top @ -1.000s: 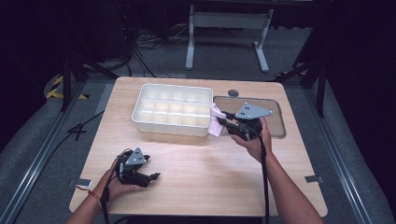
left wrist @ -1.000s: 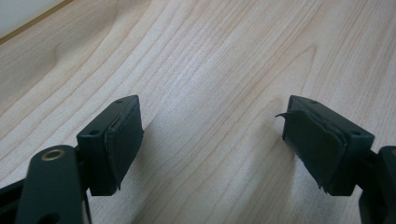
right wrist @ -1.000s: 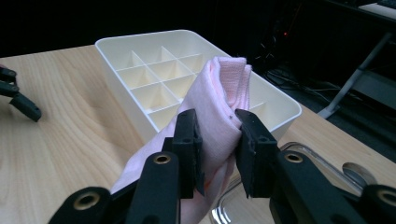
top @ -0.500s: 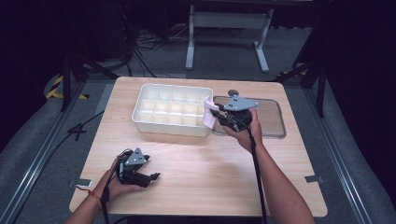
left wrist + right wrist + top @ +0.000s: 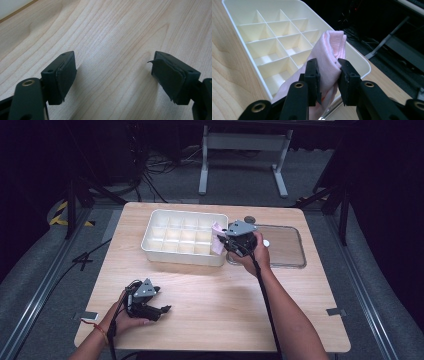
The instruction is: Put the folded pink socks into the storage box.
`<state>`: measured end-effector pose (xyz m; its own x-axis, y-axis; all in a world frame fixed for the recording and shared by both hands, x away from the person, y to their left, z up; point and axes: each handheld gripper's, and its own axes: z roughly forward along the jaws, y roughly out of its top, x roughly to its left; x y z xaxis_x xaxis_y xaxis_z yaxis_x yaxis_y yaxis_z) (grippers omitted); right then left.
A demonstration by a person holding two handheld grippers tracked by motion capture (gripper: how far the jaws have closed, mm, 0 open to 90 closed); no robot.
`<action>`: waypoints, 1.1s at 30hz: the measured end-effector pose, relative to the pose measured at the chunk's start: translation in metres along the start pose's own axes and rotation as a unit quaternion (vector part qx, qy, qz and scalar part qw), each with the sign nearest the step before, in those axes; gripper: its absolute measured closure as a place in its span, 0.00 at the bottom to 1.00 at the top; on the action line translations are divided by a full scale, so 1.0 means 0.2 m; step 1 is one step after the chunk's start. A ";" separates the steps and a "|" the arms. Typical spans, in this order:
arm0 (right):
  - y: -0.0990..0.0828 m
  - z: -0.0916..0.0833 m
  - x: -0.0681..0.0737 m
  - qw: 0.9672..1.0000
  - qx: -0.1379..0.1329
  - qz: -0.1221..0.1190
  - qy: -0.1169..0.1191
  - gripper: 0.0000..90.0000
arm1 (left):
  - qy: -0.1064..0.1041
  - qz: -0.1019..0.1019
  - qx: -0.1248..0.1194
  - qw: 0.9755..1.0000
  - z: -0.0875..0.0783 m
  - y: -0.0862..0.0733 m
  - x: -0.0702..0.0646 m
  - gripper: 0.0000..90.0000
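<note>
A folded pink cloth [image 5: 329,57] is pinched between the jaws of my right gripper [image 5: 329,75], which is shut on it. In the high view the right gripper [image 5: 225,240] holds the pink cloth [image 5: 217,239] over the right end of a white compartmented tray [image 5: 170,257]. The tray [image 5: 237,32] has several empty cells. My left gripper [image 5: 159,309] rests low at the table's front left, jaws open. Its own view shows the left gripper [image 5: 113,75] with bare wood between its pads.
A clear flat lid [image 5: 285,245] lies on the wooden table [image 5: 215,305] to the right of the tray, with a small round grey piece [image 5: 249,219] behind it. Cables trail from both grippers. Dark floor and a metal stand lie beyond the table's far edge.
My right gripper has carried the pink cloth leftward, from beside the tray's right wall to over its right end. The left gripper has stayed put.
</note>
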<state>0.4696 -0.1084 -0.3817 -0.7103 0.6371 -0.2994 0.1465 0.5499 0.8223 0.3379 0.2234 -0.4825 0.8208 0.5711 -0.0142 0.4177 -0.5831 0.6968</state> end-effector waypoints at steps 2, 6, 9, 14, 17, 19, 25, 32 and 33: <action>0.00 0.02 0.00 1.000 0.008 0.000 -0.006 0.80 | -0.001 0.001 -0.002 1.000 0.00 0.00 0.00 0.23; 0.00 0.04 0.00 1.000 0.014 0.000 -0.011 0.80 | -0.001 0.002 0.001 1.000 0.00 0.00 0.00 0.23; 0.00 0.06 0.00 1.000 0.018 -0.005 -0.013 0.80 | 0.000 0.001 -0.001 1.000 0.00 0.00 0.00 0.22; -0.01 0.09 0.01 0.999 0.027 -0.010 -0.016 0.80 | -0.001 0.001 0.000 1.000 0.00 0.00 0.00 0.22; -0.02 0.09 0.00 0.999 0.029 -0.011 -0.013 0.80 | -0.001 0.002 -0.001 1.000 0.00 0.00 0.00 0.22; -0.02 0.09 0.00 0.999 0.032 -0.011 -0.011 0.80 | -0.001 0.001 0.000 1.000 0.00 0.00 0.00 0.22; -0.03 0.10 0.02 0.999 0.037 -0.018 -0.005 0.80 | -0.001 0.001 -0.001 1.000 0.00 0.00 0.00 0.22; -0.05 0.10 0.03 0.999 0.037 -0.024 0.000 0.79 | -0.001 0.001 0.000 1.000 0.00 0.00 0.00 0.23; -0.05 0.10 0.03 0.999 0.038 -0.027 -0.002 0.79 | -0.001 0.000 -0.001 1.000 0.00 0.00 0.00 0.22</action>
<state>0.4787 -0.0993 -0.4017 -0.7152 0.6084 -0.3441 0.1607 0.6223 0.7661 0.3375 0.2235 -0.4826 0.8212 0.5705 -0.0151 0.4173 -0.5822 0.6978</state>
